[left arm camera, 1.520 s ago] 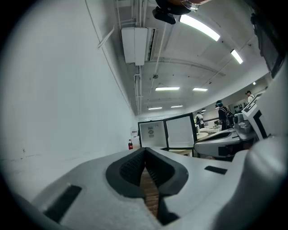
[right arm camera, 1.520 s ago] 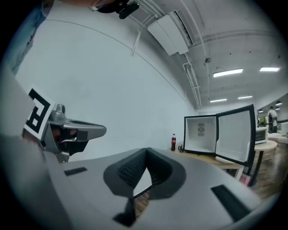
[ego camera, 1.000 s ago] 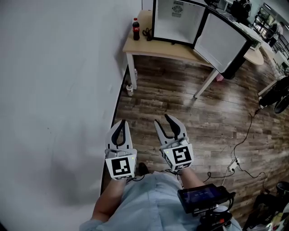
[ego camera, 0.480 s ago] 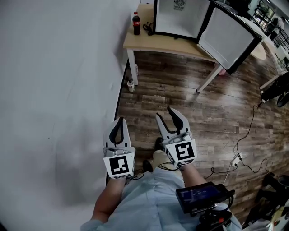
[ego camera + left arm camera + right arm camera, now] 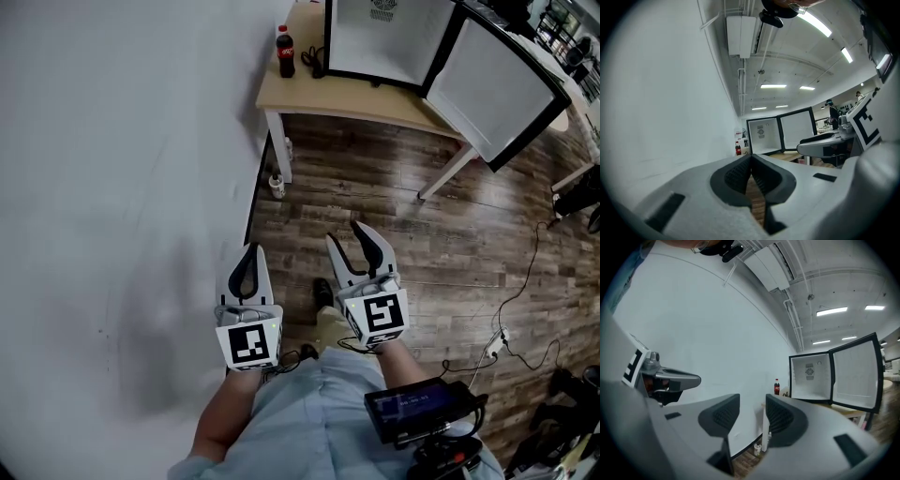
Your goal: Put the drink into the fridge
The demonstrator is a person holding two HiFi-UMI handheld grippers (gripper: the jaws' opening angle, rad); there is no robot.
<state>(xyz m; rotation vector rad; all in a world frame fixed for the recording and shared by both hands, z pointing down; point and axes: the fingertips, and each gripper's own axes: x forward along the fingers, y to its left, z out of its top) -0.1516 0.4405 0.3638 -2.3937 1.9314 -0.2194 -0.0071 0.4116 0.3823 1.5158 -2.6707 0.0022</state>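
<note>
A cola bottle (image 5: 285,52) with a red label stands upright on the left end of a wooden table (image 5: 319,92) far ahead, next to an open mini fridge (image 5: 384,37) whose door (image 5: 497,94) swings out to the right. The bottle (image 5: 738,148) shows small in the left gripper view and again, as the bottle (image 5: 776,386), in the right gripper view. Both grippers are held low in front of the person, well short of the table. My left gripper (image 5: 249,249) (image 5: 751,159) is shut with nothing in it. My right gripper (image 5: 343,234) (image 5: 752,404) is open and empty.
A white wall (image 5: 122,187) runs along the left. A small bottle (image 5: 276,186) stands on the wood floor by the table leg. Cables (image 5: 511,309) and a power strip (image 5: 492,347) lie at the right. A device (image 5: 417,408) hangs at the person's waist.
The person has stepped forward, so the table and fridge sit nearer and further right in the head view. Both grippers keep their places in front of the body.
</note>
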